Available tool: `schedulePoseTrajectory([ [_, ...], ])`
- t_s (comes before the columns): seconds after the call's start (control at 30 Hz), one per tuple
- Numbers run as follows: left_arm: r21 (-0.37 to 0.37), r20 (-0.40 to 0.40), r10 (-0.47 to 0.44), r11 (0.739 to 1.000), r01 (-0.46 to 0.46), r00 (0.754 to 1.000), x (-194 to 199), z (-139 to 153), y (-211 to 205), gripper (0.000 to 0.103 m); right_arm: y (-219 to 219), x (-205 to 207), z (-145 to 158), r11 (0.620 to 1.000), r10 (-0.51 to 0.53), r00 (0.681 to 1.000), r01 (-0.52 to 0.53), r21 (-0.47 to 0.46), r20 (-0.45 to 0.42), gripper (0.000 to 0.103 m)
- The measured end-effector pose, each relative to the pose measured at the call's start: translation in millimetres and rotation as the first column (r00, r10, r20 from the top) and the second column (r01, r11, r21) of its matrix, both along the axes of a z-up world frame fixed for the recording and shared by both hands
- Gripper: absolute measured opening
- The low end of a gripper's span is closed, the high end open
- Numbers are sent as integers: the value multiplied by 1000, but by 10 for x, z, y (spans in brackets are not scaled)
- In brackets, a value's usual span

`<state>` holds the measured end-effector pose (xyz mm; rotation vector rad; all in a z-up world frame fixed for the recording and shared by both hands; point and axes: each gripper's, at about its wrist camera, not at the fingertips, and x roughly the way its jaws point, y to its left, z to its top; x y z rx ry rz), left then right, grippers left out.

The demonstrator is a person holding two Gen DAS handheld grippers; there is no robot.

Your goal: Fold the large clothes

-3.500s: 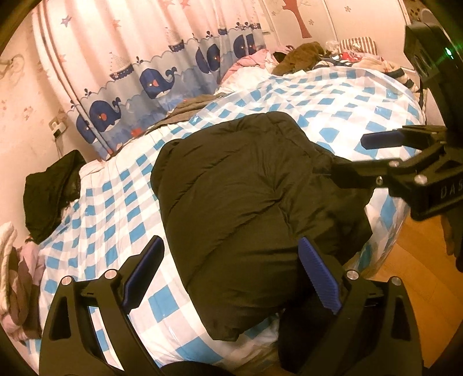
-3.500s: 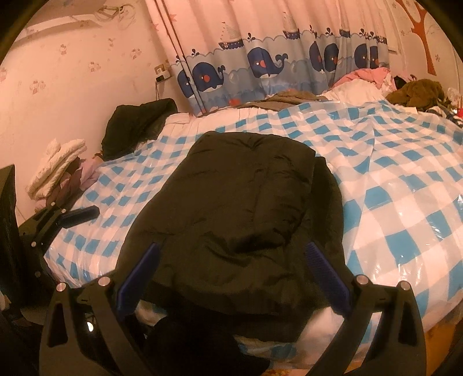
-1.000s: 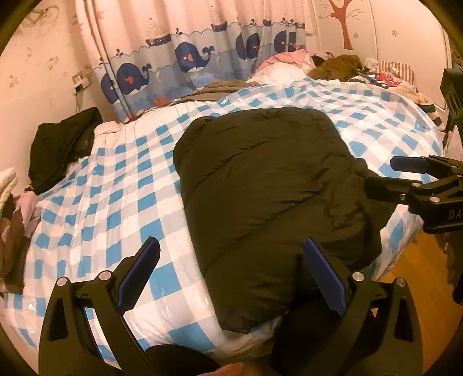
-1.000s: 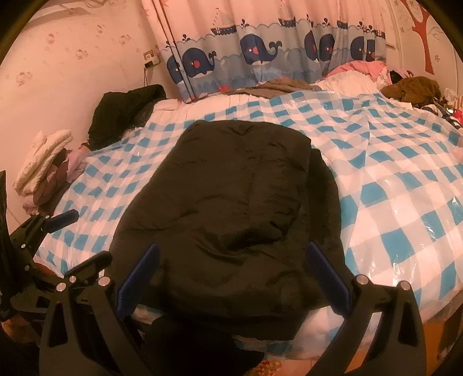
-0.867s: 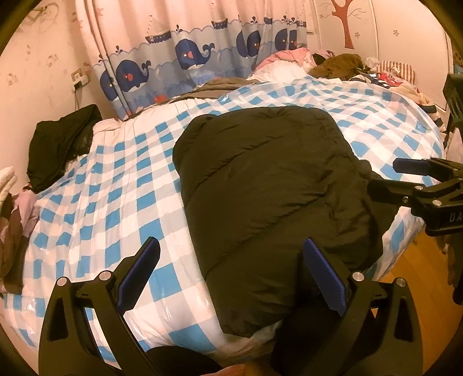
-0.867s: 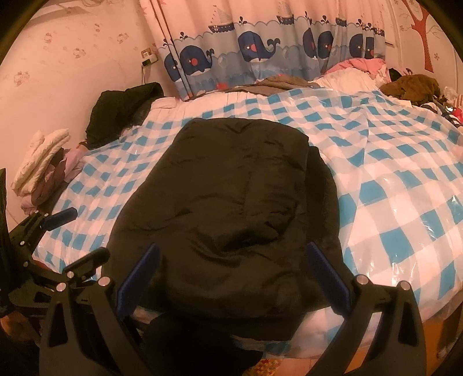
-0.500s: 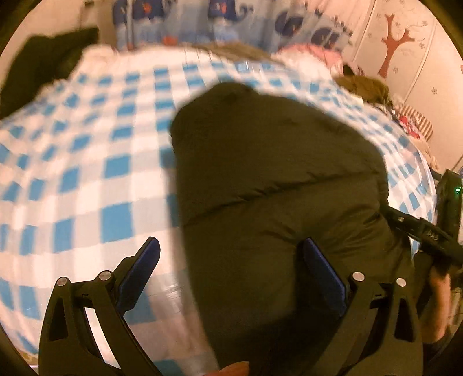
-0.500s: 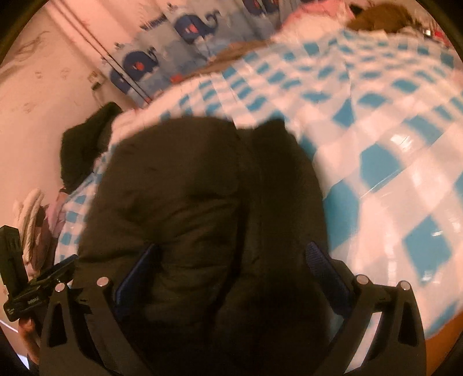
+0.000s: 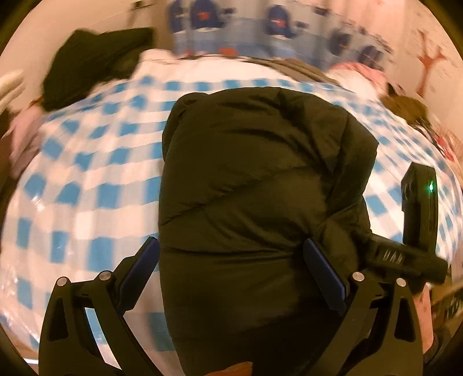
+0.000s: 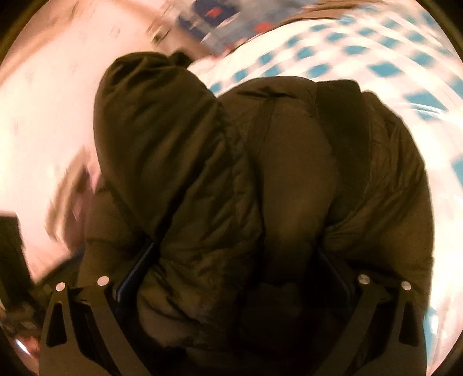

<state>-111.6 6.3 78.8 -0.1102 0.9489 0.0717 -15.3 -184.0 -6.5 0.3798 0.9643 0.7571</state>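
Our left tongs (image 9: 228,272) gape above the dark jacket (image 9: 260,188); right tongs (image 10: 231,266) straddle bunched padding, unclenched. Slippery bulk may spring out, undoing the fold.

Blue-checked bedsheet (image 9: 86,185); whale-print curtain (image 9: 202,26) behind; dark clothes heap (image 9: 95,57) at its far-left corner.

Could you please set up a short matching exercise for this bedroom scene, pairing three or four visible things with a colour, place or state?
Things:
1. padded jacket
2. bed cover
3. left gripper
4. curtain

Descriptions:
A. blue and white checks
B. open, astride the near end of the dark garment
C. dark, lying folded on the bed
D. whale print, behind the bed

Pairs: 1-C, 2-A, 3-B, 4-D
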Motion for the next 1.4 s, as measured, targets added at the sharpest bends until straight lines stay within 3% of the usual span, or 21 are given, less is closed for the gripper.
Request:
schedulePoseTrajectory([
  [0.13,-6,-46,-47,999,47,998,-60,-241,-1,95,-147,-146,41,981,-70,991,89,-172,110,98],
  [0.23,5,-43,-76,997,77,996,-28,-345,-185,95,-350,-121,-49,971,-71,995,85,-224,69,98],
  [0.3,28,-15,-62,998,62,998,-53,-269,-298,95,-458,-169,74,961,-87,992,107,-254,88,98],
  [0.5,83,101,13,996,-22,995,-486,135,-332,95,-688,-759,793,969,-120,945,178,-172,303,98],
  [0.67,141,145,73,986,-93,987,-813,334,-417,95,-613,-1230,1076,969,-69,926,151,-197,372,98],
  [0.97,113,116,97,987,-110,989,-1206,381,-422,95,-415,-1724,1105,949,-35,932,145,-281,362,98],
  [1.17,63,62,95,993,-98,994,-1301,317,-393,95,-358,-1786,1081,942,-25,939,138,-307,344,98],
  [1.4,81,73,124,988,-130,990,-1346,308,-313,95,-285,-1798,1068,938,-13,940,130,-321,340,98],
])
